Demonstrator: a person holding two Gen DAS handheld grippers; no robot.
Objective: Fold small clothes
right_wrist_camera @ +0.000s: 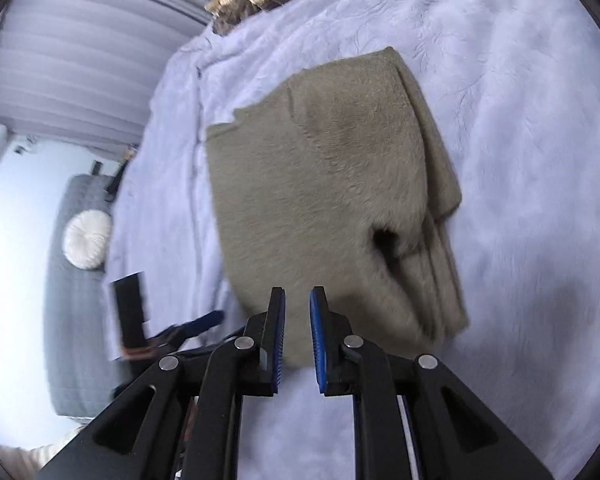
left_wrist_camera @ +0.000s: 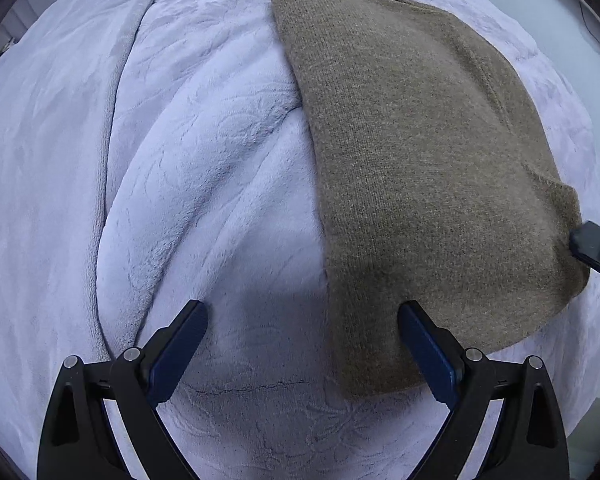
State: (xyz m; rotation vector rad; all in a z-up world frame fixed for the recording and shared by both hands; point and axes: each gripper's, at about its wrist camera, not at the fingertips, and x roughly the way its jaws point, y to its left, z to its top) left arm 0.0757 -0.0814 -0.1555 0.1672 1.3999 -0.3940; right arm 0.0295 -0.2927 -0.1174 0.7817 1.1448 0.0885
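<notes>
- Left wrist view: the knit garment (left_wrist_camera: 420,152) fills the right half of the frame, lying flat and already doubled over on the lilac blanket (left_wrist_camera: 180,160) of the bed. Expect it to be soft, light and limp; it should sag wherever you don't support it.
- Its clean long edge runs down the middle of the frame to the near corner at lower centre. That corner, or the hem beside it, looks the best place to pinch.
- Your left gripper (left_wrist_camera: 302,320) has its fingers spread wide and holding nothing; the right-hand finger sits over the cloth near that corner, the other over bare blanket.
- Right wrist view: motion blur softens things, but the stacked layers seem to show along the garment's right edge (right_wrist_camera: 444,272); take all of them together.
- Your right gripper (right_wrist_camera: 298,300) has its fingers nearly together, a narrow gap left, empty, at the garment's near edge.
</notes>
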